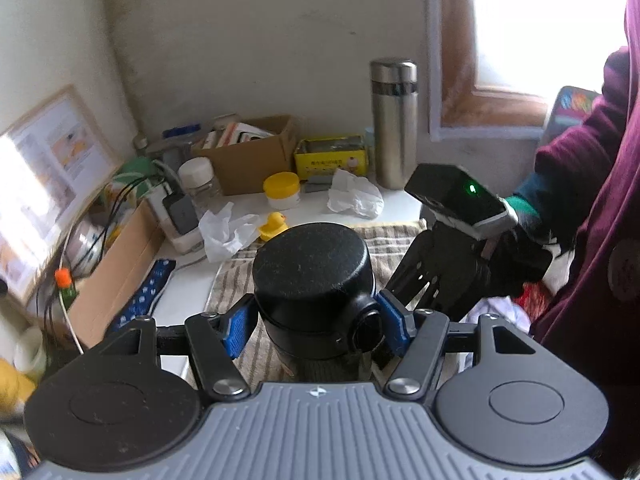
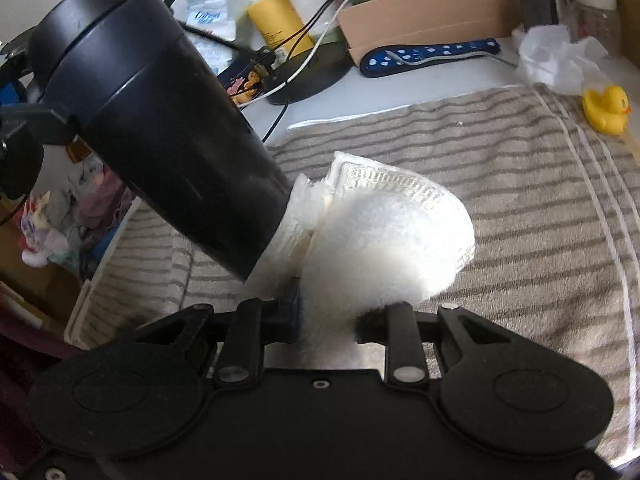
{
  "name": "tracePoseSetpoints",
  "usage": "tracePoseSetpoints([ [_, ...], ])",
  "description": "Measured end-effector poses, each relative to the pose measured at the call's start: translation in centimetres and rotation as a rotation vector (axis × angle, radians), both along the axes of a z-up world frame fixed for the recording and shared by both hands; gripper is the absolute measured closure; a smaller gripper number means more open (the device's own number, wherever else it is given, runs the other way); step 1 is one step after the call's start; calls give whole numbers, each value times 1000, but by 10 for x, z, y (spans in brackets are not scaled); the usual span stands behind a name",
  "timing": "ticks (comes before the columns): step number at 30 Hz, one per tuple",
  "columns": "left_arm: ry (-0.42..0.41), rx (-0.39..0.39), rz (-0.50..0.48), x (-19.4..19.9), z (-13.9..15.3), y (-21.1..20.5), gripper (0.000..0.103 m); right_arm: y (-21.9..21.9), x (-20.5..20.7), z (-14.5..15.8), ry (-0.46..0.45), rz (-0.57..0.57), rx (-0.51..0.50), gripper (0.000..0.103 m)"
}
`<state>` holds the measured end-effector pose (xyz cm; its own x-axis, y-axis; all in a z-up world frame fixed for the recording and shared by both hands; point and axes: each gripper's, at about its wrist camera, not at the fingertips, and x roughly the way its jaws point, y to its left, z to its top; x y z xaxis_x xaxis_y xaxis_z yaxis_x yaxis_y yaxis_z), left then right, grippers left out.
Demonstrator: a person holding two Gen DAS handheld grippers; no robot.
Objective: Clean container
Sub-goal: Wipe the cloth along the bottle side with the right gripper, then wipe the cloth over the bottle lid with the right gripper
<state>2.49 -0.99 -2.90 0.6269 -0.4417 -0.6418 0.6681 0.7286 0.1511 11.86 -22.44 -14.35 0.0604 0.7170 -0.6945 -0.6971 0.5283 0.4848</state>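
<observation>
Container [image 2: 160, 120], a black lidded tumbler, is held off the striped towel [image 2: 520, 184] with the left claw [image 1: 316, 320] clamped on it just below the lid, blue pads [image 1: 236, 326] pressed to either side. Seen from the right wrist, it tilts with its base down toward the right claw [image 2: 328, 320], which is closed on a folded white cloth [image 2: 384, 240]. The cloth rises straight ahead of that claw and meets the tumbler's lower wall and base. By these views, wiping of the outside looks to be in hand; how much of the wall has been covered cannot be read, since the black surface shows neither dirt nor shine clearly. The lid is on, so nothing can be said of the inside.

Count: one black container, one white cloth, two claws. Beyond the left claw on the desk stand one steel flask [image 1: 394, 124], one yellow tin [image 1: 331, 156], one yellow-lidded jar [image 1: 282, 191], one white-capped jar [image 1: 199, 180], one rubber duck [image 1: 273, 226], two crumpled plastic bags [image 1: 354, 194] and one open cardboard box [image 1: 250, 156]. A person's maroon sleeve [image 1: 592, 184] fills the space to its right.
</observation>
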Motion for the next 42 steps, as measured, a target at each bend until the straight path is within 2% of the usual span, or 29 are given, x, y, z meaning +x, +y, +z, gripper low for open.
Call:
tracePoseSetpoints([
  [3, -1, 12, 5, -1, 0, -4, 39, -4, 2, 1, 16, -33, 14, 79],
  [11, 100, -105, 325, -2, -16, 0, 36, -12, 1, 12, 65, -131, 85, 79],
  [14, 122, -191, 394, -3, -17, 6, 36, -11, -1, 17, 81, -149, 113, 79],
  [15, 118, -205, 396, -3, -18, 7, 38, -11, -2, 17, 84, -153, 115, 79],
  [17, 99, -176, 337, -2, -17, 9, 39, -10, -3, 18, 86, -156, 115, 79],
  [22, 44, -70, 26, 6, -15, 17, 39, -18, -3, 28, 95, -181, 152, 79],
  [24, 49, -63, -34, 12, -16, 20, 39, -23, -2, 34, 100, -200, 180, 79],
  [28, 98, -112, 24, 20, -20, 23, 38, -34, -1, 45, 110, -238, 237, 79],
  [32, 123, -167, 140, 13, -29, 23, 38, -45, 0, 57, 121, -276, 294, 79],
  [37, 116, -282, 254, 9, -28, 35, 38, -52, -1, 73, 141, -293, 387, 79],
  [42, 76, -266, 287, 9, -26, 32, 38, -59, 0, 93, 172, -296, 526, 79],
])
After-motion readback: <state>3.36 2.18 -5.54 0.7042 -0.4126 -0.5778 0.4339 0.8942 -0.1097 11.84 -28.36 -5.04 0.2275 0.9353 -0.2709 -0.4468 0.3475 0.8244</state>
